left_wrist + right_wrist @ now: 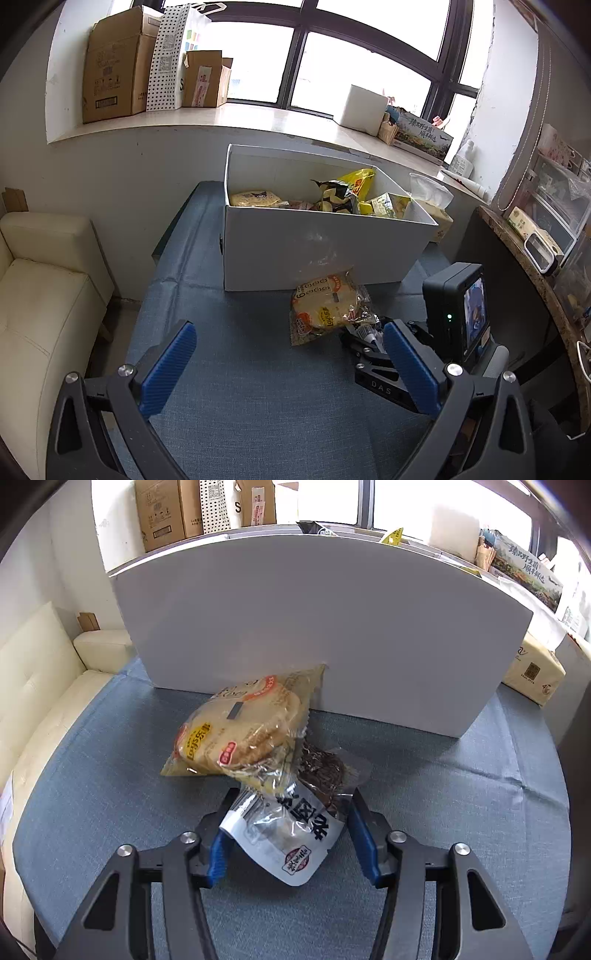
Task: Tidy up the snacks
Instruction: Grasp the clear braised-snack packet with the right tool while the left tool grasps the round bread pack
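A white box (325,247) with several snack packs inside stands on the blue cloth. A bread pack (325,306) leans against its front wall; it also shows in the right wrist view (240,731). My left gripper (288,354) is open and empty above the cloth. My right gripper (288,834) is closed around a white-and-clear snack pack (291,830) with dark contents, which lies partly under the bread pack. The right gripper also shows in the left wrist view (369,343), just right of the bread pack. The white box fills the back of the right wrist view (332,627).
A cream sofa (44,302) stands to the left. A tissue pack (532,672) sits right of the box. Cardboard boxes (114,70) line the window sill. A counter (532,266) with containers is on the right.
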Tool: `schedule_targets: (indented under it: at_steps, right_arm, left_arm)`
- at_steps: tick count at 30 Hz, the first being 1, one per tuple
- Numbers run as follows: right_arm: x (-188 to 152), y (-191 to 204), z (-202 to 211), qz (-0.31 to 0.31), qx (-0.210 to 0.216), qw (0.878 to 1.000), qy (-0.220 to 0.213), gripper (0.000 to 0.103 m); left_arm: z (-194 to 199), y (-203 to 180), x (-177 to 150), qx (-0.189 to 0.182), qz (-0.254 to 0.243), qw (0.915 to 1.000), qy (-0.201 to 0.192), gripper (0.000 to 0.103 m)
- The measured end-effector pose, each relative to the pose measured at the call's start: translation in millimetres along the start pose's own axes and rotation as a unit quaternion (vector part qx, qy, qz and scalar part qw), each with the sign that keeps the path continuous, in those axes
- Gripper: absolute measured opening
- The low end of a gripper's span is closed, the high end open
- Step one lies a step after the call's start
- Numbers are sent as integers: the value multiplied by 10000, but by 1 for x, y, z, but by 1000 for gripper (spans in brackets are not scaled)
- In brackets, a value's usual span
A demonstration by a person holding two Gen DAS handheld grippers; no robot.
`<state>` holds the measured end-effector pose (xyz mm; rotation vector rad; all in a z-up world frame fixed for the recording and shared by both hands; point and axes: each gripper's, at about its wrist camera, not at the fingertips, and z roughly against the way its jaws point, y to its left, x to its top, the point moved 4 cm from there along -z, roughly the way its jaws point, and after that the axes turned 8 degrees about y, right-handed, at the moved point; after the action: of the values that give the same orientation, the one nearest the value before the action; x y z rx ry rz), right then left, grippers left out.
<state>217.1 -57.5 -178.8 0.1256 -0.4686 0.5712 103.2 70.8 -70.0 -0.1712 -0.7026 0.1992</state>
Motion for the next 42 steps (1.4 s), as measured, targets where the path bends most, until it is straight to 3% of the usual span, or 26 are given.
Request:
schedule_targets:
  at_steps: [7, 14, 25, 28, 38, 40, 42]
  right_arm:
    - [-20, -11, 29, -45, 10, 10000, -48, 54]
    - [-58, -38, 69, -331, -21, 9993, -194, 54]
    - [-82, -81, 109, -958, 33, 9941, -509, 54]
    - [-83, -85, 111, -1022, 33, 9932, -548, 54]
    - [-91, -93, 114, -1168, 63, 9917, -536, 54]
    - [-90, -92, 113, -1153, 60, 9920, -516, 54]
    - [-90, -90, 111, -1131, 97, 9922, -514, 54]
  left_arm:
    - [-7, -6, -1, -17, -93, 9999, 93, 103]
    - [-44, -31, 1, -93, -323, 9985, 434, 103]
    - [-137, -77, 12, 618, -685, 9920, 864, 103]
    - [-155, -78, 14, 462, -508, 9922, 1036, 103]
    - [-171, -75, 16, 854, -606, 9897, 978, 102]
    - [-174, -72, 16, 974, -640, 9885, 959, 98]
    - [-178, -67, 14, 1033, -632, 9876, 998, 85]
